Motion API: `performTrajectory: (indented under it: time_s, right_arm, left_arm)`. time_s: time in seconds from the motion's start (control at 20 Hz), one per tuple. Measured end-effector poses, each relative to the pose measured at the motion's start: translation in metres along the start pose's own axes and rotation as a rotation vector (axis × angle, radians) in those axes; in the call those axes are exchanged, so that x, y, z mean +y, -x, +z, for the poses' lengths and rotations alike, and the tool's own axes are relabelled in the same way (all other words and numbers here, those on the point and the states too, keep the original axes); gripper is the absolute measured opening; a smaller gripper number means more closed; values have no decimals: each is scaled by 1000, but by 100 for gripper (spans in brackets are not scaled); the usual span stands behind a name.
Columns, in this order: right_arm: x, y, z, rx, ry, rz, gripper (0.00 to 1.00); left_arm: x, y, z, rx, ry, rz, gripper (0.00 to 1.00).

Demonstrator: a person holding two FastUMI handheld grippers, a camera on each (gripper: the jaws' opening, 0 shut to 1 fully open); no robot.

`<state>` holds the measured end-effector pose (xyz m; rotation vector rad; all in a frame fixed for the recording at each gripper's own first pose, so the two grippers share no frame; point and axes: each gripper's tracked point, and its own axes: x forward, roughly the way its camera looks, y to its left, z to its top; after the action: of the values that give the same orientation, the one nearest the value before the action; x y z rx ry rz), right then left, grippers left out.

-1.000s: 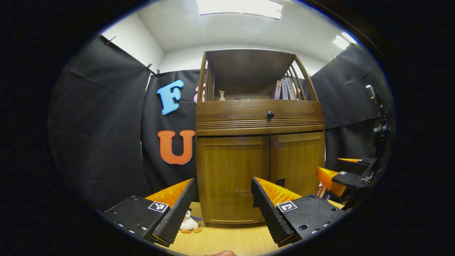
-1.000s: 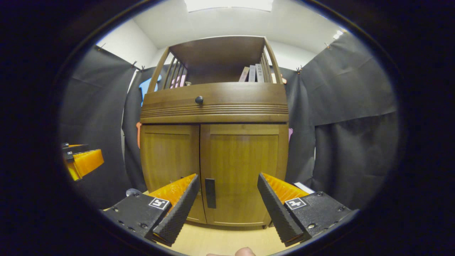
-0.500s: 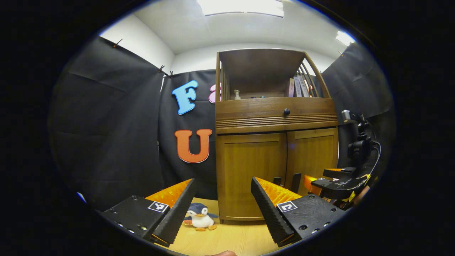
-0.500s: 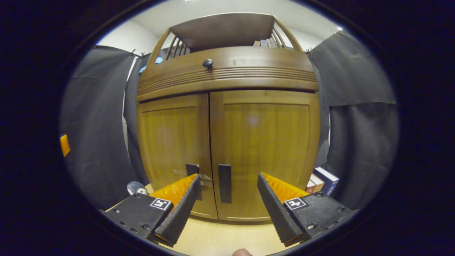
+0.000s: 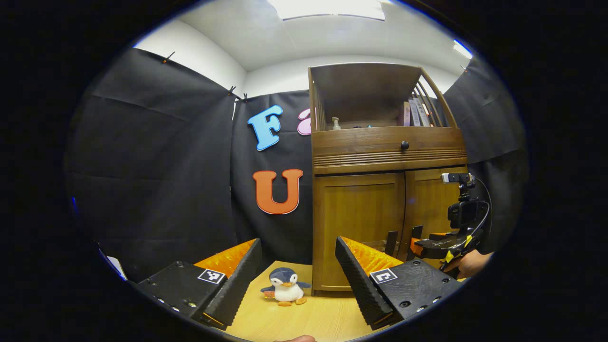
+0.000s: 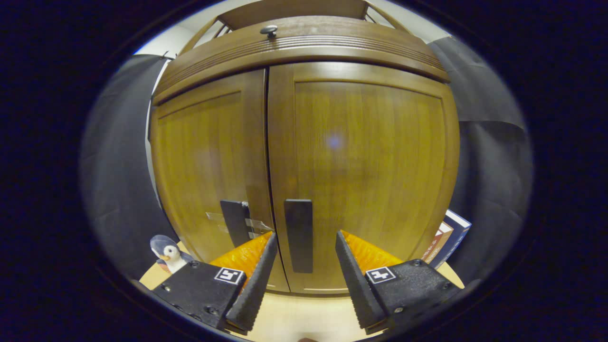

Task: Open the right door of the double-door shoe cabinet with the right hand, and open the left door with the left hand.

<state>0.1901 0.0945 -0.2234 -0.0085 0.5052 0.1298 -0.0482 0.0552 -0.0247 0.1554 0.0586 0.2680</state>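
The wooden shoe cabinet [image 5: 361,209] stands with both doors shut. In the right gripper view the right door [image 6: 375,156] and left door [image 6: 204,152] are close up, each with a dark vertical handle. My right gripper [image 6: 305,236] is open, one finger on each side of the right door's handle [image 6: 299,237], with small gaps. The left door's handle [image 6: 235,222] is just to its left. My left gripper [image 5: 298,242] is open and holds nothing, set back from the cabinet and off to its left. In the left gripper view, the right gripper [image 5: 430,244] is at the handles, held by a hand [image 5: 468,263].
A small penguin plush [image 5: 285,286] sits on the wooden floor at the cabinet's left front corner. Books [image 6: 449,235] lean beside the cabinet's right side. A drawer with a round knob [image 5: 404,145] runs above the doors, and the open shelf on top holds books and a bottle.
My right gripper moved in close to the cabinet, and its fingers, slightly narrowed, now flank the right door's handle. My left gripper swung leftward, so the cabinet slid right in its view.
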Motion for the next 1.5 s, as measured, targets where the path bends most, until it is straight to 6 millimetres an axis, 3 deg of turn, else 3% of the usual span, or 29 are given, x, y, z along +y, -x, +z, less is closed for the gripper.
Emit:
performTrajectory:
  time_s: [0.1,0.35,0.55,0.8,1.0,1.5]
  right_arm:
    - [3,-8,-4,8,-19,-12,75]
    - [4,-29,-7,3,-51,-54,53]
    - [7,-41,-9,-10,-88,-42,39]
    - [6,-39,-9,-12,-86,-48,34]
    - [5,-26,-13,-2,-79,-29,32]
    - [-11,44,-31,15,-49,81,32]
  left_arm:
    - [5,0,-2,5,-6,10,95]
    - [19,-5,-4,6,-18,30,95]
    - [20,-9,-13,25,11,19,95]
    - [8,-16,-15,36,17,-25,95]
    - [-6,-21,-18,48,20,-70,95]
    - [-65,-19,-24,77,32,-215,95]
